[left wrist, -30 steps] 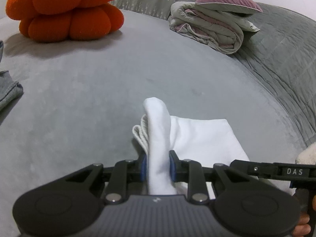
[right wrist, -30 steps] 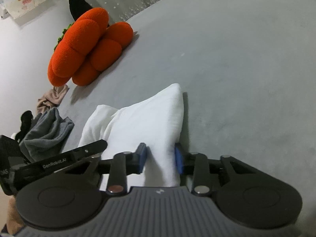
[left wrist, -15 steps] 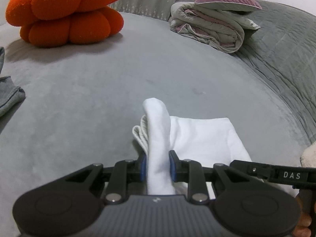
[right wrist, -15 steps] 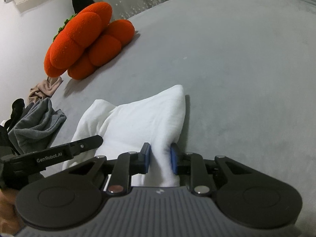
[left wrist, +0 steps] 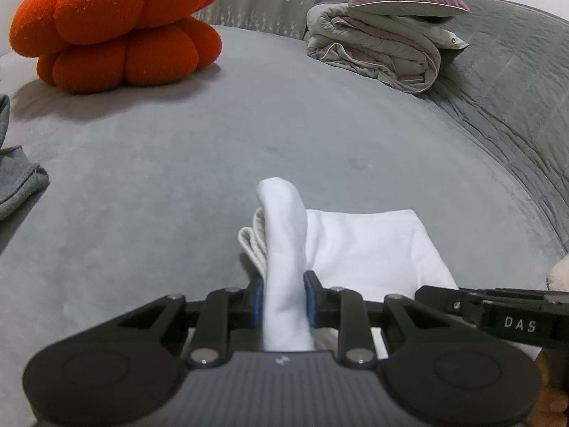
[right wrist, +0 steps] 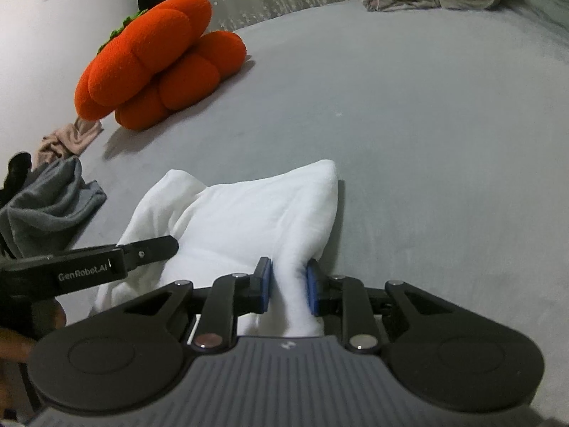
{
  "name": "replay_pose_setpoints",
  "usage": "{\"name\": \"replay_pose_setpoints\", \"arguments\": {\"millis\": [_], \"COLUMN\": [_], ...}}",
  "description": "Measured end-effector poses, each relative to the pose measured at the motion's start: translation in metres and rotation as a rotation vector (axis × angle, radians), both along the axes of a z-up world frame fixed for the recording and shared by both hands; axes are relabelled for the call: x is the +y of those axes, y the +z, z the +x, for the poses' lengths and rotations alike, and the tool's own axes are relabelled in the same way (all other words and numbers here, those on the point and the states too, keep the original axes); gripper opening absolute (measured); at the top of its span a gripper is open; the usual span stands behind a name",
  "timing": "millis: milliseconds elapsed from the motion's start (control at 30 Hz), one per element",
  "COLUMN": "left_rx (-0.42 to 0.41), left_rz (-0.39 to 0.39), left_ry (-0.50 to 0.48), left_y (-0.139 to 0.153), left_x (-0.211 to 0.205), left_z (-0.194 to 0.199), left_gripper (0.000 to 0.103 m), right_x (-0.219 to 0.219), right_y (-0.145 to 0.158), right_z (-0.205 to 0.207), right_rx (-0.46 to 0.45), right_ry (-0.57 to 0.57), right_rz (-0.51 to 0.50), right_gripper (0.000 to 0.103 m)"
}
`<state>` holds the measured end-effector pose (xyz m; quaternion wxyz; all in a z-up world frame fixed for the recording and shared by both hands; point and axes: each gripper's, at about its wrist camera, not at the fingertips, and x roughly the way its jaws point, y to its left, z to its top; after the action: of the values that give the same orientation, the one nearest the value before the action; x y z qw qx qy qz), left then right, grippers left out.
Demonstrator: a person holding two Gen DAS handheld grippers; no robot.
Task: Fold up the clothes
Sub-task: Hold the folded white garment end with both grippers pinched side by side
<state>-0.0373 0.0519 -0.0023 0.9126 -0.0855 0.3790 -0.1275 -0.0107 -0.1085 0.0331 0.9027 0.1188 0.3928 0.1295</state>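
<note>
Both grippers pinch the white garment (left wrist: pixel 359 245) on the grey bed (left wrist: pixel 177 163): my left gripper (left wrist: pixel 283 300) has its blue pads clamped narrow on a raised fold at one end, and my right gripper (right wrist: pixel 288 286) is closing its jaws on a bunched corner at the other. Between them the cloth lies folded flat. An orange pumpkin cushion (left wrist: pixel 117 28) and what looks like a rolled duvet (left wrist: pixel 377 53) sit well beyond it.
</note>
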Motion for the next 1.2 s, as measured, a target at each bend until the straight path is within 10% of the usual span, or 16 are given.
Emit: {"name": "replay_pose_setpoints", "arguments": {"millis": [333,1200], "left_rx": [-0.020,-0.099], "left_rz": [0.016,-0.013], "left_ry": [0.012,0.039], "left_y": [0.003,0.022], "left_x": [-0.002,0.001], "left_z": [-0.004,-0.013], "left_gripper": [0.021,0.016], "right_x": [0.023,0.028], "right_y": [0.005,0.019], "right_z": [-0.009,-0.021], "right_rx": [-0.076,-0.177], "right_ry": [0.022,0.017], "right_rz": [-0.183,-0.272], "right_gripper": [0.019,0.017]}}
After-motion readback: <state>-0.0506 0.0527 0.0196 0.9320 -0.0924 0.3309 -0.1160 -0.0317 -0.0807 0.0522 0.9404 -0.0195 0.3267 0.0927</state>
